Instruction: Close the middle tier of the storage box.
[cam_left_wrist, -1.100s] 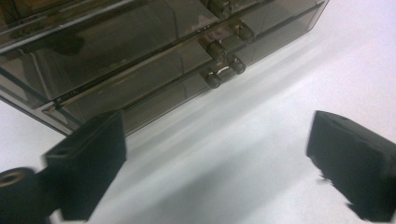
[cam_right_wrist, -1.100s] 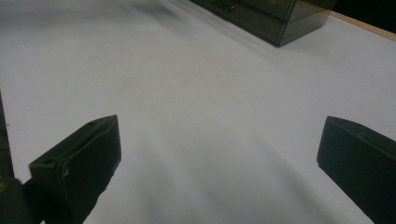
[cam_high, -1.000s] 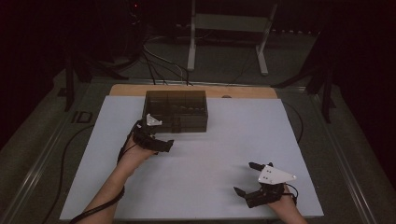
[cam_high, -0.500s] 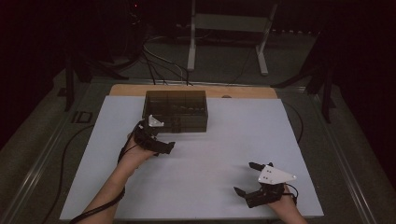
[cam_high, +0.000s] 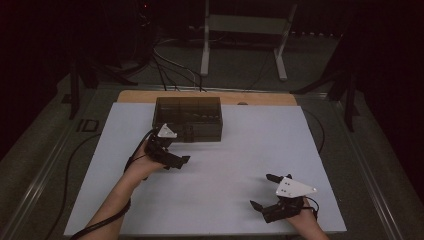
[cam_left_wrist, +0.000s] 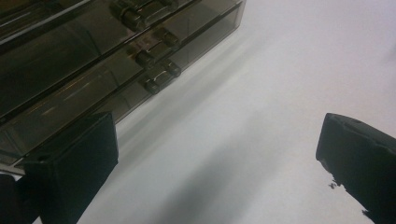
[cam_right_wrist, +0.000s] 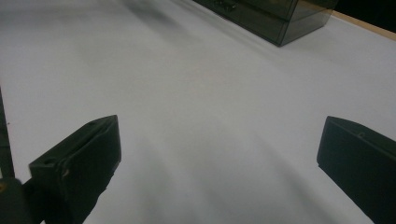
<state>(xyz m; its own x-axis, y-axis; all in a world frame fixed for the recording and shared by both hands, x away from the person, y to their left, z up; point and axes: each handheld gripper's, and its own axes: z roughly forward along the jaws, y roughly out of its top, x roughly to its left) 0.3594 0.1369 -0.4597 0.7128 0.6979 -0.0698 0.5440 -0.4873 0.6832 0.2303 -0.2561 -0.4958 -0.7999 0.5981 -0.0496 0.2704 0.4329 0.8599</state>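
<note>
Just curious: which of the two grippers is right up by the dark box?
The left gripper, open beside the dark box. The right gripper sits far off near the table's front edge.

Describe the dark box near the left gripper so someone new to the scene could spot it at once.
On the white sheet covering the table, look at its far edge, left of centre. The smoky translucent plastic drawer box sits there, just beyond the open left gripper. It is the sole container on the sheet, with small dark handles on its front.
</note>
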